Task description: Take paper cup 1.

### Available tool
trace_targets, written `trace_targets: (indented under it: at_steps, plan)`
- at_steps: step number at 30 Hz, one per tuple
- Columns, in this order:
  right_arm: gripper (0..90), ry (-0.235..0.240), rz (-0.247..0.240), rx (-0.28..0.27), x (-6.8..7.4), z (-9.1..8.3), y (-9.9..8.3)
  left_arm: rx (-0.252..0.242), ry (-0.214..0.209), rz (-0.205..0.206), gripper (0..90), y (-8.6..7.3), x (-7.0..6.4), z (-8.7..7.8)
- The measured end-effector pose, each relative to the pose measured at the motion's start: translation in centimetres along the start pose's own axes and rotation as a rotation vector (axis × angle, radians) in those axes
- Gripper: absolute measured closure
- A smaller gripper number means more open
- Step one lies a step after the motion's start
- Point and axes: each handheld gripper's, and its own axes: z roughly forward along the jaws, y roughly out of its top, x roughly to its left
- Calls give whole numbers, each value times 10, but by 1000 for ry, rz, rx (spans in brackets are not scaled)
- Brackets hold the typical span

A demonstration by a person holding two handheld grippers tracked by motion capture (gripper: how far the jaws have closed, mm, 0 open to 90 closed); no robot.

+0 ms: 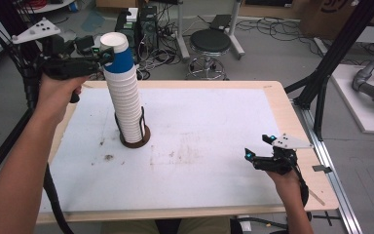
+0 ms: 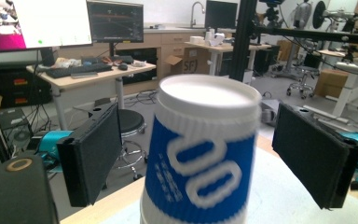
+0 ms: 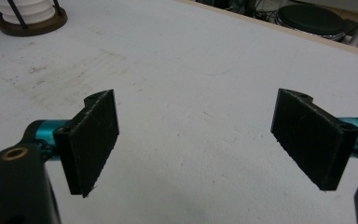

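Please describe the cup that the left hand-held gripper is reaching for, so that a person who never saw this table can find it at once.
On the white table, look left of centre for the tall stack of white cups standing in a round holder. The top cup sits between the open jaws of the left hand-held gripper. It alone shows a blue band; the cups below show just white rims.

White rounded marks that read like "00" stand on the blue sleeve of the top paper cup (image 2: 200,163) in the left gripper view, with a block of smaller white print beside them too blurred to read. Farther back in that view, a brown cardboard box (image 2: 186,63) under a desk bears dark letters that look like "SFJ". Nothing else is legible.
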Motion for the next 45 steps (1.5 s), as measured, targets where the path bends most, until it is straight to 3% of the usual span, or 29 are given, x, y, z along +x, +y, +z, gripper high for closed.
trace_targets:
  at_steps: [3,10,13,21,29,35,38,45]
  plan:
    - [151,2,4,0,0,-1,0,33,-22,-22,157,4,1,14]
    - [151,3,1,-5,-1,-1,0,69,-3,-11,194,2,3,29]
    - [151,7,7,-2,0,-1,0,70,-11,-1,255,1,3,31]
    - [151,15,-2,0,0,3,1,74,-10,13,275,4,2,32]
    - [151,22,-6,4,2,5,1,5,-20,38,284,26,-6,22]
    - [151,22,-8,1,3,5,1,-52,-28,22,286,42,-7,11]
    - [151,25,-2,2,4,5,2,-77,-26,28,286,54,-8,1]
    - [152,29,-3,4,5,6,2,-122,-36,23,287,65,-7,-23]
